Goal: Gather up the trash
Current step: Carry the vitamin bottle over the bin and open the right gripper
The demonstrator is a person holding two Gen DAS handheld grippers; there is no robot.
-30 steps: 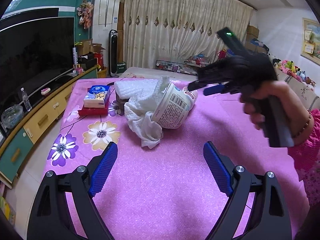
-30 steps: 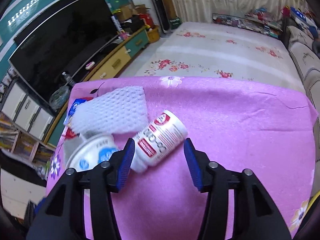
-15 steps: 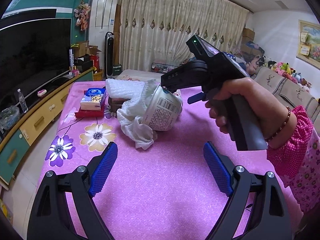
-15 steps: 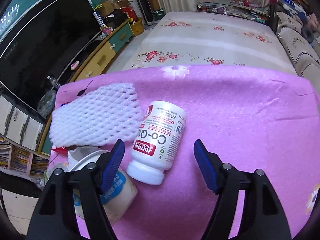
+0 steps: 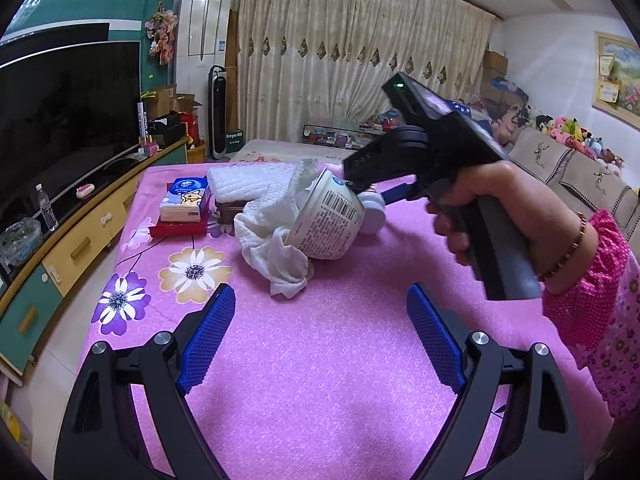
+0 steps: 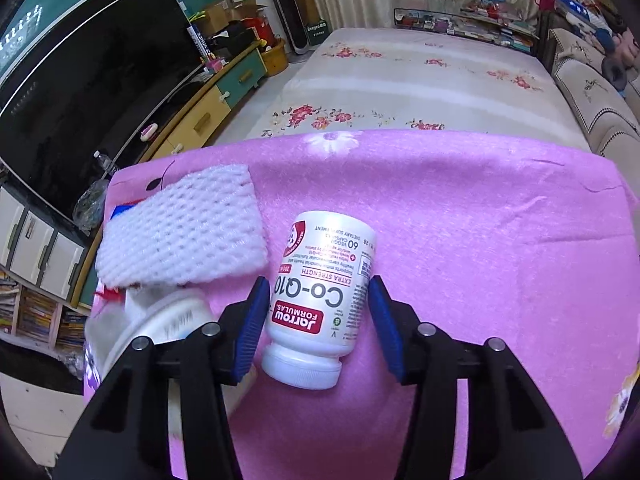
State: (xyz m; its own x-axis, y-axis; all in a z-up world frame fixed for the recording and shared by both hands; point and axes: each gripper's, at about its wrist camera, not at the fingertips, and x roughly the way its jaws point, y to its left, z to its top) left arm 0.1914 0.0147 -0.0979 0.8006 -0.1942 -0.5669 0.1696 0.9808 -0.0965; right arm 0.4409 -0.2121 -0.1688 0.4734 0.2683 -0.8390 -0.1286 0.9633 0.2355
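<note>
Closed in since a moment ago, right tongs flanking the lying supplement bottle for pickup, contact unclear; left tongs wide, empty, nearer than the bottle.

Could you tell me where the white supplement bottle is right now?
In the right wrist view the supplement bottle lies on its side on the pink tablecloth, between the right gripper's blue pads, just right of the white foam net.

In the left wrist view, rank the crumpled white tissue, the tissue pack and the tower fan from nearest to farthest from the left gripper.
From the left gripper:
1. Crumpled white tissue, just ahead, mid-table.
2. Tissue pack, farther back on the left.
3. Tower fan, on the floor by the curtain.
</note>
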